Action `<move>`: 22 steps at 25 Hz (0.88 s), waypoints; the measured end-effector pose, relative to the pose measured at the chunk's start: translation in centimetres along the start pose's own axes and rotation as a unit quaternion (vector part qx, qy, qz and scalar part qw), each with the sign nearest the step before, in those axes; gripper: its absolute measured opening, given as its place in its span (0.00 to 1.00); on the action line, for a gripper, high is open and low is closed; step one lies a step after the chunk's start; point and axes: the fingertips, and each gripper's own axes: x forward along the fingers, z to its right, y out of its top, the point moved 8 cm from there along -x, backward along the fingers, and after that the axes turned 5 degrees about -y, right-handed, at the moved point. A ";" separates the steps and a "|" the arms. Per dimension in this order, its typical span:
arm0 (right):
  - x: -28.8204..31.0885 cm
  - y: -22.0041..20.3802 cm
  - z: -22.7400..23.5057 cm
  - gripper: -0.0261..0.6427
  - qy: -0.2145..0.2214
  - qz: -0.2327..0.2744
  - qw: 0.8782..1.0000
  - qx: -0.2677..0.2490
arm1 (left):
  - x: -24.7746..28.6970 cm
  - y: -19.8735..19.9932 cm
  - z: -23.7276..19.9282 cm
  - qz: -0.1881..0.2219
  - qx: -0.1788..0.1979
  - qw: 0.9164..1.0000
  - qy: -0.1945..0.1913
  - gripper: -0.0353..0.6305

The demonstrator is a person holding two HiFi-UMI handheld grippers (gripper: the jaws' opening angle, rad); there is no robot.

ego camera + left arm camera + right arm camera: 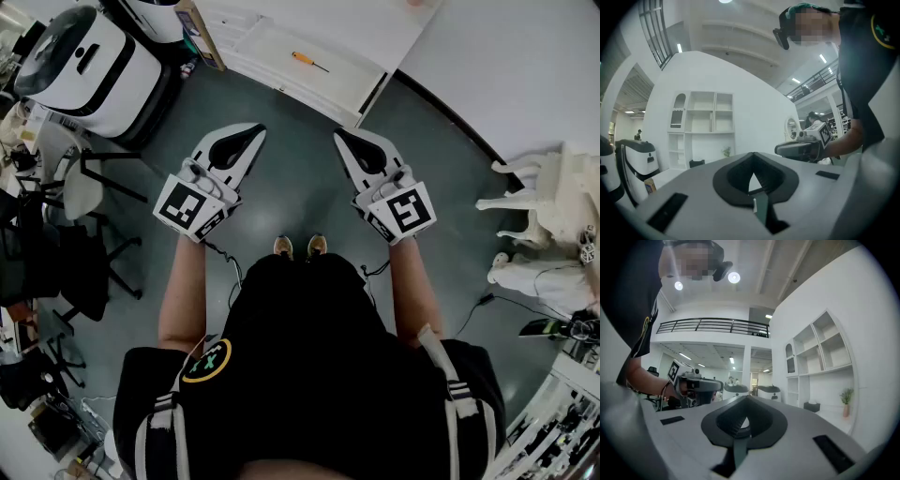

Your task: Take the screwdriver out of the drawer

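An orange-handled screwdriver (307,62) lies in the open white drawer (267,49) at the top of the head view. Both grippers are held level above the grey floor, well short of the drawer and pointing toward it. My left gripper (256,130) has its tips together with nothing between them; in its own view the left gripper (752,155) points at a white shelf unit. My right gripper (338,136) is also shut and empty, and the right gripper (746,398) sees no screwdriver in its own view. Each gripper view shows the other gripper off to one side.
A white wheeled machine (86,62) stands at the upper left, with black chairs (80,253) along the left edge. A white chair (548,202) and cables are at the right. A white shelf cabinet (701,124) stands against the far wall. The person's feet (300,247) are below the grippers.
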 end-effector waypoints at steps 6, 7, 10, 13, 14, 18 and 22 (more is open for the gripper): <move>-0.2 -0.3 0.3 0.07 -0.002 -0.003 1.000 -0.002 | 0.1 -0.2 0.1 -0.001 0.000 1.000 -0.001 0.08; -0.2 -0.4 0.3 0.07 -0.001 -0.005 1.000 0.000 | 0.1 -0.3 0.1 -0.001 0.000 1.000 -0.001 0.08; 0.0 -0.6 0.3 0.07 0.002 -0.008 1.000 0.009 | 0.1 -0.3 0.1 -0.002 0.000 1.000 -0.001 0.08; 0.0 -0.6 0.3 0.07 0.002 -0.005 1.000 0.008 | 0.2 -0.2 0.1 -0.002 0.000 1.000 -0.001 0.08; 0.0 -0.5 0.3 0.07 0.003 -0.005 1.000 0.007 | 0.2 -0.2 0.1 -0.002 0.000 1.000 0.000 0.08; 0.2 -0.5 0.3 0.07 0.002 -0.005 1.000 0.006 | 0.2 -0.2 0.0 -0.001 0.000 1.000 0.000 0.08; 0.0 -0.5 0.6 0.07 -0.005 0.001 1.000 0.008 | 0.3 -0.3 0.1 -0.003 0.000 1.000 0.000 0.08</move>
